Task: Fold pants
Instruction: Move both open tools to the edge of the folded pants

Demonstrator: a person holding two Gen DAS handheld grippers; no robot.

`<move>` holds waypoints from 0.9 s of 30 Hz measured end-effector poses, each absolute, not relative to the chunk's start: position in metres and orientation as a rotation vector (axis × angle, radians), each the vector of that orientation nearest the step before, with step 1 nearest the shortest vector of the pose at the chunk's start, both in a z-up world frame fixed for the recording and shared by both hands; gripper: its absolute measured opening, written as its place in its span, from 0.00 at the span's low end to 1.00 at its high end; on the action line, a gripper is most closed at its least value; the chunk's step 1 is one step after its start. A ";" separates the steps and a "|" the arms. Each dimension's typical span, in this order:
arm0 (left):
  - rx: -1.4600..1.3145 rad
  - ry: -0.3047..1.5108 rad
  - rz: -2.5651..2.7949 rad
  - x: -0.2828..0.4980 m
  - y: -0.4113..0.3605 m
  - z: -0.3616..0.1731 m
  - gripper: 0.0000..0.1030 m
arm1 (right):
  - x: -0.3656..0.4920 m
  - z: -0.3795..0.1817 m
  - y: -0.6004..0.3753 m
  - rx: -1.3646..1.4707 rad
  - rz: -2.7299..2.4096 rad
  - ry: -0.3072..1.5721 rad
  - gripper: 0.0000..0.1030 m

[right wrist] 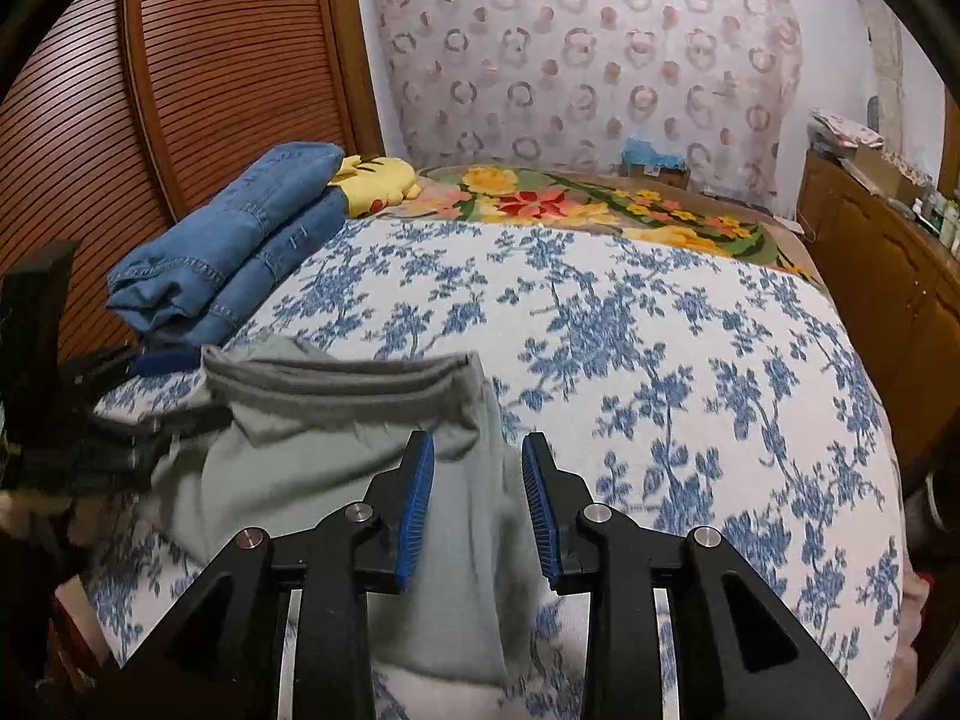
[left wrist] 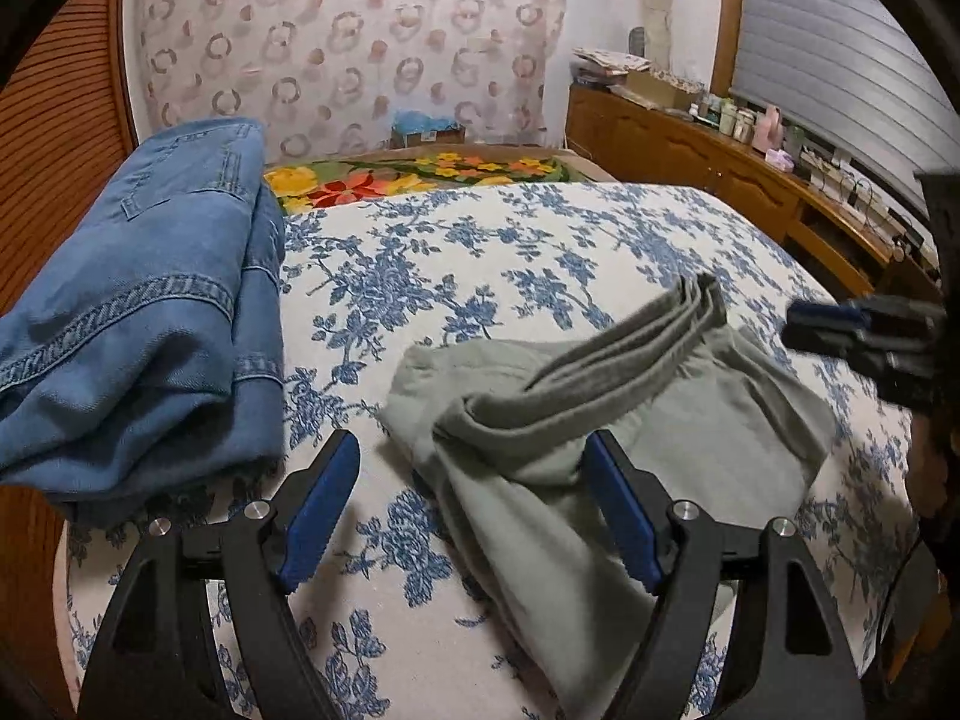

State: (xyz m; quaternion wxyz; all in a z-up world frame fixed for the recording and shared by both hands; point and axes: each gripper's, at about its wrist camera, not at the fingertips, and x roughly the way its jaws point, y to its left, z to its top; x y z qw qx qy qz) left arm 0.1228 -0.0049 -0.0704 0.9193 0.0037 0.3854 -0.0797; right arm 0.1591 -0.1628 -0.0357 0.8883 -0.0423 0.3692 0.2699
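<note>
Gray pants (left wrist: 630, 414) lie folded just right of the jeans (left wrist: 138, 312). Your left gripper (left wrist: 474, 510) is spread wide, your right gripper (right wrist: 478, 504) parted, neither pinching cloth. Risk: the raised waistband (left wrist: 636, 330) flops open and undoes the fold.

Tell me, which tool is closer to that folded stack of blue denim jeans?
Left. The left tool sits just beside the folded stack of blue denim jeans, at its near corner. The right tool is farther off, across the grey sweatpants.
</note>
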 end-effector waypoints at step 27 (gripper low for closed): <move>-0.070 0.786 -0.260 0.039 -0.005 -0.070 0.47 | 0.108 -0.046 -0.207 -0.052 0.611 0.859 0.30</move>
